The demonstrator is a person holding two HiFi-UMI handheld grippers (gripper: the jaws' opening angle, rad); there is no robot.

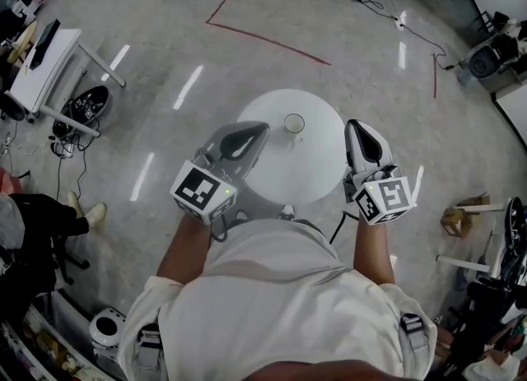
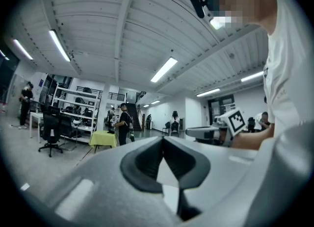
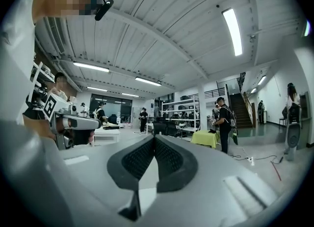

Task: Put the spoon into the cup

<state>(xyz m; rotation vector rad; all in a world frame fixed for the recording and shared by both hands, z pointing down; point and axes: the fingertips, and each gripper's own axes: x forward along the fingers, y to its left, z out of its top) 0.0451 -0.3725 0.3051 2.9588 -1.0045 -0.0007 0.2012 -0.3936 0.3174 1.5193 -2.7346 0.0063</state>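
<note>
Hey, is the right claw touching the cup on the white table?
Apart. The head view shows bare white table between the right claw and the cup; the right gripper view shows its jaws shut on nothing.

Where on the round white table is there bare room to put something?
Bare: the middle of the round table, between the cup and the near rim. Crowded: its side edges, under the left tool and right tool.

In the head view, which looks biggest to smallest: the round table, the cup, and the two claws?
1. Round white table, the biggest.
2. Left claw and right claw: they look about alike, and both are nearer the camera, so I won't rank one over the other.
3. Cup, the smallest.
</note>
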